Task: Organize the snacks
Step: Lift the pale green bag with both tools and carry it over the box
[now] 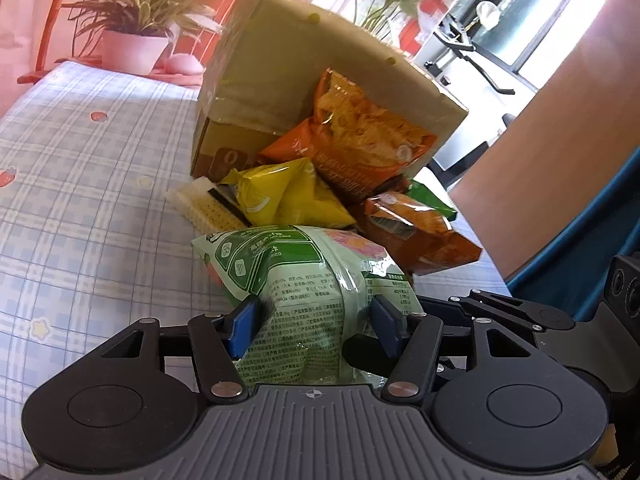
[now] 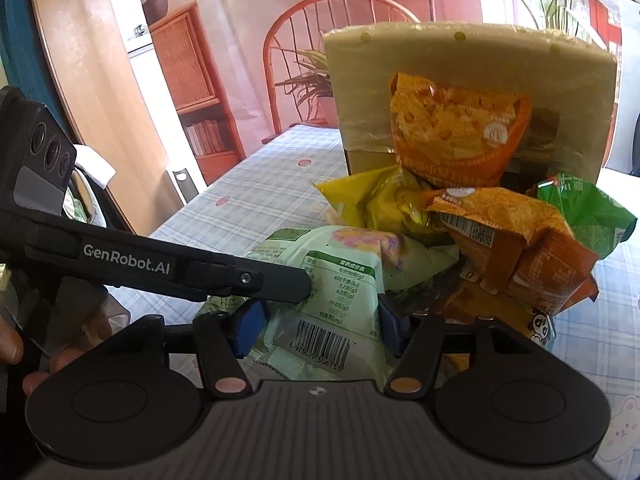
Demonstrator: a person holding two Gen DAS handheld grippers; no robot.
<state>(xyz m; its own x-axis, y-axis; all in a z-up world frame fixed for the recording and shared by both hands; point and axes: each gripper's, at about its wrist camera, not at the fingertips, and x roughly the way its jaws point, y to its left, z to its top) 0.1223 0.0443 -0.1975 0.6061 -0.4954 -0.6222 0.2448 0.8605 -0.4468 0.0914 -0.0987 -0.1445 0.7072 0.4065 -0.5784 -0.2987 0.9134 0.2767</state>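
Observation:
A pale green snack bag (image 1: 304, 272) lies nearest on the checked tablecloth (image 1: 80, 200). My left gripper (image 1: 316, 320) has its blue pads against both sides of this bag, which creases between them. My right gripper (image 2: 320, 328) holds the same bag's (image 2: 336, 280) barcode end, pads touching both edges. One left-gripper finger (image 2: 240, 278) lies across the bag. Behind stands an open cardboard box (image 1: 320, 72) with a big orange bag (image 1: 360, 128) leaning in its mouth. A yellow bag (image 1: 288, 196), a smaller orange bag (image 1: 416, 232) and a dark green bag (image 2: 584, 216) are heaped in front.
A cracker pack (image 1: 208, 208) lies left of the heap, and a panda-print pack (image 2: 540, 324) sits at its right. A potted plant (image 1: 136, 52) and a red chair (image 2: 332, 20) stand beyond the table's far edge. A person's fingers (image 2: 12, 344) show at the left.

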